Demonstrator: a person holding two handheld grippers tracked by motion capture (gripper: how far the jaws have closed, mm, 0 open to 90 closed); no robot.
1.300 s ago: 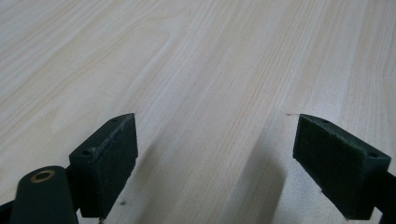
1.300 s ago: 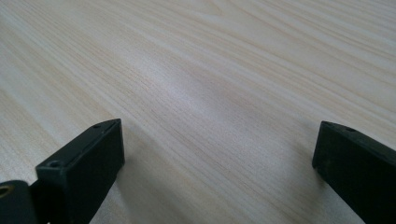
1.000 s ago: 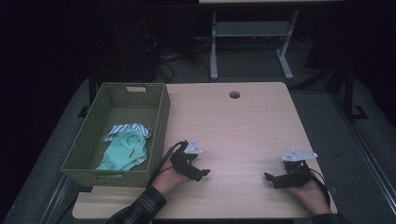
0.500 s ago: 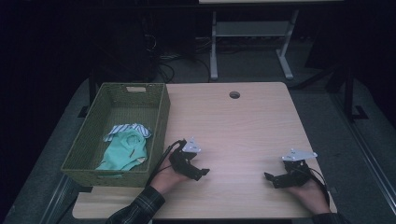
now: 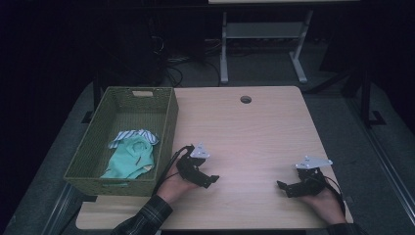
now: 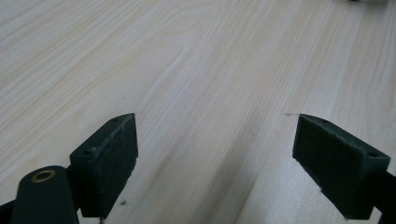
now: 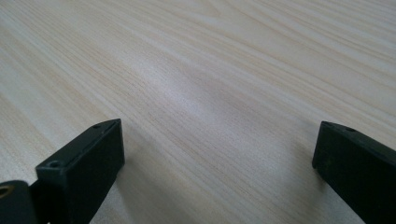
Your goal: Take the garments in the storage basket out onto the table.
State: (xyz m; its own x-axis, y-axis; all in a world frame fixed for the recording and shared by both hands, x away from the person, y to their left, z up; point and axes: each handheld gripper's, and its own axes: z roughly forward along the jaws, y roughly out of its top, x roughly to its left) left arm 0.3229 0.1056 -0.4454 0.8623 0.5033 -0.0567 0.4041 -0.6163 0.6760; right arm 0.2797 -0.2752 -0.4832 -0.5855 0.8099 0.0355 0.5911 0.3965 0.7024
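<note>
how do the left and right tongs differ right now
The left tongs lie near the green basket, pointing right toward the table's middle; the right tongs lie near the table's right edge, pointing left. The left tongs are closer to the clothes in the basket; the right tongs are far from them. Both are open, empty, low over bare wood.

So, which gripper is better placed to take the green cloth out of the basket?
Probably the left gripper: it rests open on the table right beside the basket that holds the green cloth. The right gripper, also open, lies near the table's far side.
</note>
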